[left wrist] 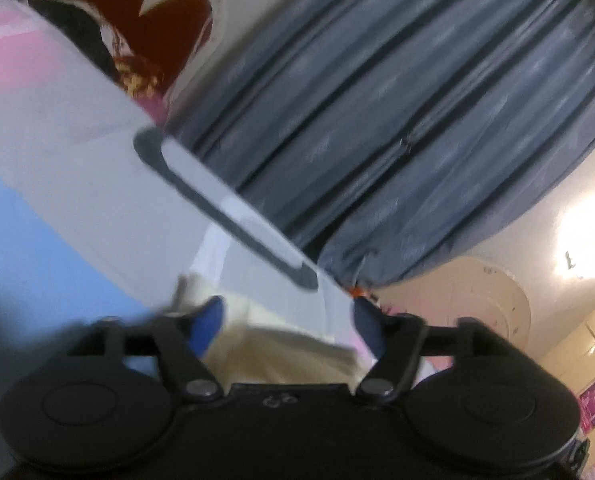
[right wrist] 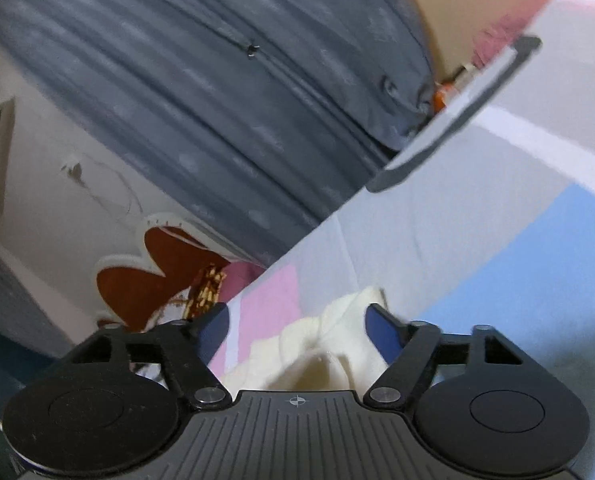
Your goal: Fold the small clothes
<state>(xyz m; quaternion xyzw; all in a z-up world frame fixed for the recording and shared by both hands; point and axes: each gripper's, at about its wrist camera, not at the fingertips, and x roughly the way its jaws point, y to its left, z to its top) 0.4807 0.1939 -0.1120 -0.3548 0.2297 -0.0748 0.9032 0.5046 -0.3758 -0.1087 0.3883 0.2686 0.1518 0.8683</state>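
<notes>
We see a small cream-coloured knit garment (right wrist: 329,332) lying bunched on a pastel bedsheet in pink, blue and grey blocks (right wrist: 437,240), its ribbed edge rumpled into soft humps. In the left wrist view the same cream cloth (left wrist: 281,344) lies flatter, blurred, with a folded edge showing.

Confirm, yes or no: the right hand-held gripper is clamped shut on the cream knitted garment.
No: the right hand-held gripper stands open, with the cream knitted garment loose between its blue fingers.
</notes>
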